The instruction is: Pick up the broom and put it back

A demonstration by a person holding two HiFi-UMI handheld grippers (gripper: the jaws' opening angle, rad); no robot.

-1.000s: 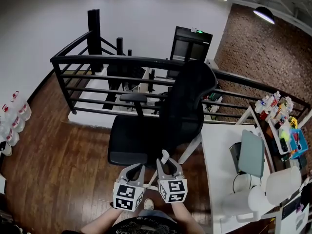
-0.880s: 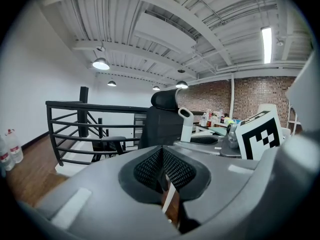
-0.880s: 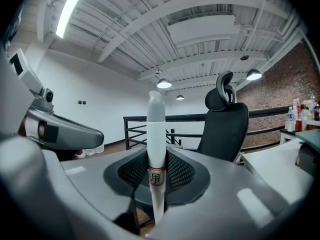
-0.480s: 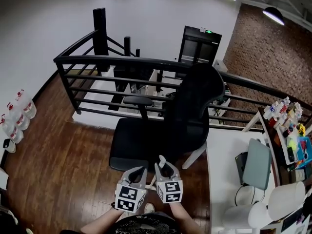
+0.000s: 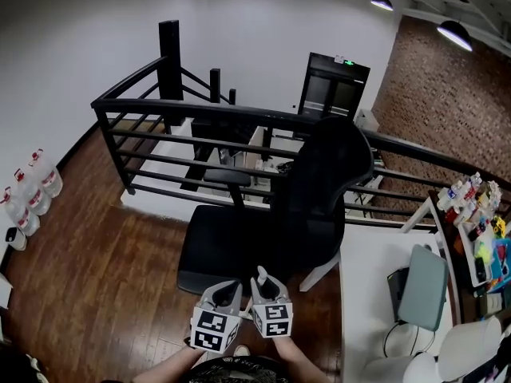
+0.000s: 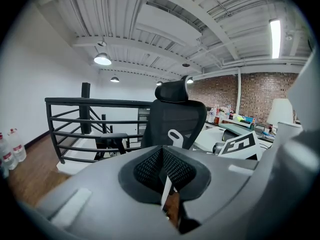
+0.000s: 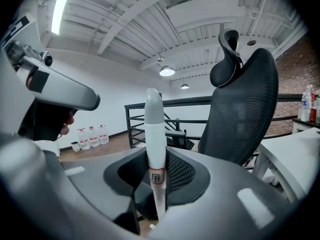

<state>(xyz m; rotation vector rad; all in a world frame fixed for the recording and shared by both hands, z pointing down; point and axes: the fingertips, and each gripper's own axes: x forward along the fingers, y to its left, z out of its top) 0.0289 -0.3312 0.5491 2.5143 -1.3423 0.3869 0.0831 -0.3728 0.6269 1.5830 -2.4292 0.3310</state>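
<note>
Both claws sit low and close together, just short of the front edge of the chair [image 5: 319,190] seat, which blocks the way straight ahead. The desk [image 5: 367,270] edge closes the right side, near the chair's back. The railing [image 5: 200,106] runs behind the chair from left to right. The open room is to the left, a wide stretch of bare floor [image 5: 96,270] reaching to the bottles [image 5: 32,194] by the wall. The right claw [image 5: 268,287] is clamped at a middling width on the broom [image 7: 154,129]: its white handle stands upright between the pads, the rounded top rising above them. The left claw [image 6: 163,169] is just beside it, its jaws drawn narrow, pads nearly meeting, with only a thin white sliver showing in the slit.
</note>
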